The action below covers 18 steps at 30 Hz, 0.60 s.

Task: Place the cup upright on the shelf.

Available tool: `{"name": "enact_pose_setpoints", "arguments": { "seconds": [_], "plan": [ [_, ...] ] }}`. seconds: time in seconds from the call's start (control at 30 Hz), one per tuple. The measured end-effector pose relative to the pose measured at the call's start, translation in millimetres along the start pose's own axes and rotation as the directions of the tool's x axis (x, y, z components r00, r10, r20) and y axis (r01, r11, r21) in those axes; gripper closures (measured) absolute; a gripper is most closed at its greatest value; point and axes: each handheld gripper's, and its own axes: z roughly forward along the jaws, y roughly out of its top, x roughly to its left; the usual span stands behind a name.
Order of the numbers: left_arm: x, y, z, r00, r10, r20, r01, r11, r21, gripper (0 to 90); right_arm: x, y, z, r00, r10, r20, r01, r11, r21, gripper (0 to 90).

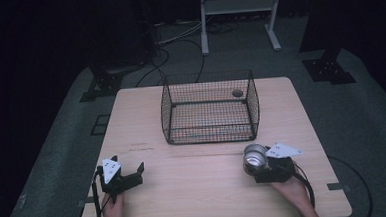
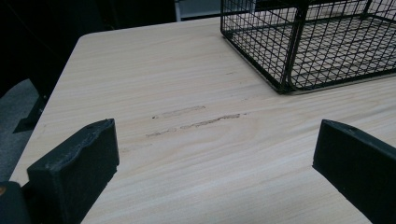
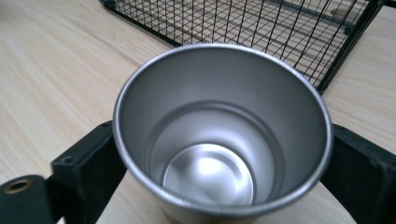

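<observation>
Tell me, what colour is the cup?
Shiny silver cup, best seen in the right gripper view.

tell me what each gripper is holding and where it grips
The right gripper clamps the steel cup by its outer side walls. The left gripper is open and holds nothing.

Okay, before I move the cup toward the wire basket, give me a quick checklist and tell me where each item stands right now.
1. Right gripper shut on the metal cup, a jaw on each side: ok.
2. Cup empty, nothing to spill: ok.
3. Wire basket open at the top: ok.
4. Table between cup and basket free of obstacles: ok.
5. Left gripper open, holding nothing, well to the side: ok.
6. Small dark round thing at the basket's far right corner, inside or behind the mesh: cannot tell.
</observation>
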Motion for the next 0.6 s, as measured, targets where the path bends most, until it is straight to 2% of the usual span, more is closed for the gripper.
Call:
{"name": "enact_pose_setpoints", "arguments": {
  "seconds": [0.4, 0.43, 0.6],
  "plan": [
    [-0.4, 0.0, 0.0, 1.0000, 0.002, 0.001, -0.002, 1.0000, -0.002, 0.0, 1.9, 5.5, -0.6, 0.9999, 0.009, 0.006, -0.009, 1.000, 0.002, 17.7],
    [-0.4, -0.1, 0.0, 1.0000, 0.002, 0.000, -0.002, 1.0000, -0.002, 0.0, 2.3, 7.4, -3.0, 0.9997, 0.022, 0.012, -0.022, 1.000, -0.005, 17.8],
    [-0.5, -0.1, -0.1, 1.0000, 0.002, 0.000, -0.002, 1.0000, -0.002, 0.0, 2.4, 15.9, -8.1, 0.9998, 0.015, 0.011, -0.015, 1.000, -0.002, 17.8]
  ]
}}
